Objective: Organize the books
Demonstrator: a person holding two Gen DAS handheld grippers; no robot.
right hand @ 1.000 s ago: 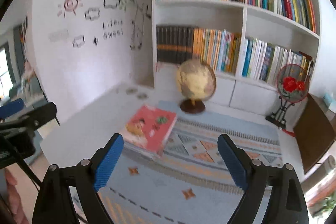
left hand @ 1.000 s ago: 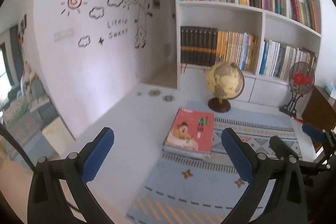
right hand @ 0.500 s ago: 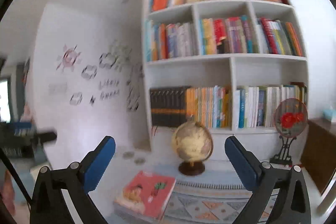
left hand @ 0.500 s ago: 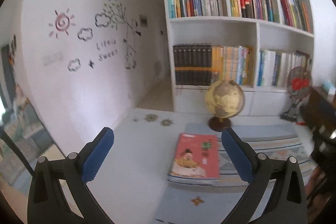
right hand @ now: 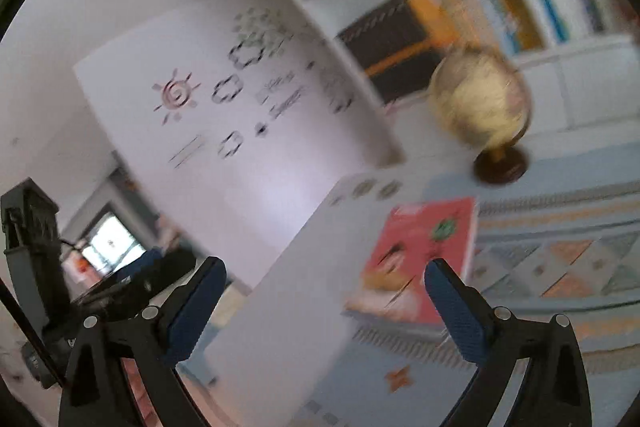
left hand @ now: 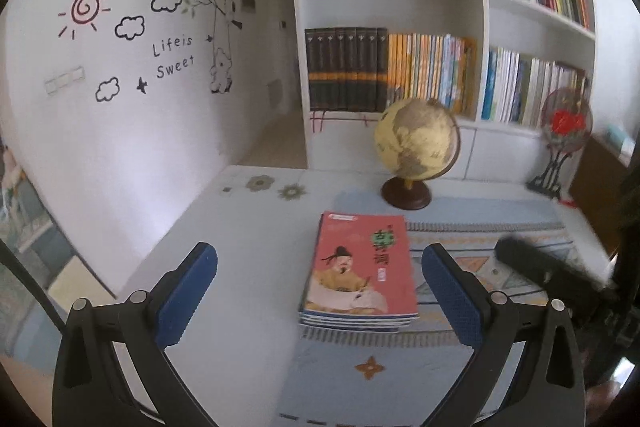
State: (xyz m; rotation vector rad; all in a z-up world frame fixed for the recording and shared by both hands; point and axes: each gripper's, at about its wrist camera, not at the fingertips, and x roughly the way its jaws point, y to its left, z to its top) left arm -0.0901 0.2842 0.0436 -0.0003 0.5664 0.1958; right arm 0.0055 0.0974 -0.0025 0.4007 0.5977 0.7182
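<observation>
Both claws spread wide and empty over a flat stack of books on the table

Left gripper (left hand: 320, 291) and right gripper (right hand: 326, 307) hold nothing; stack of books (left hand: 360, 271) lies flat at centre-low of the left view, red cover up, near the globe (left hand: 416, 143), below the bookshelf (left hand: 484, 23). Shelf rows are full and upright; the stack is off the shelf, so it fits either awaiting shelving or already squared up. Long axis runs away from the camera toward the shelf, cover top at the far end
</observation>
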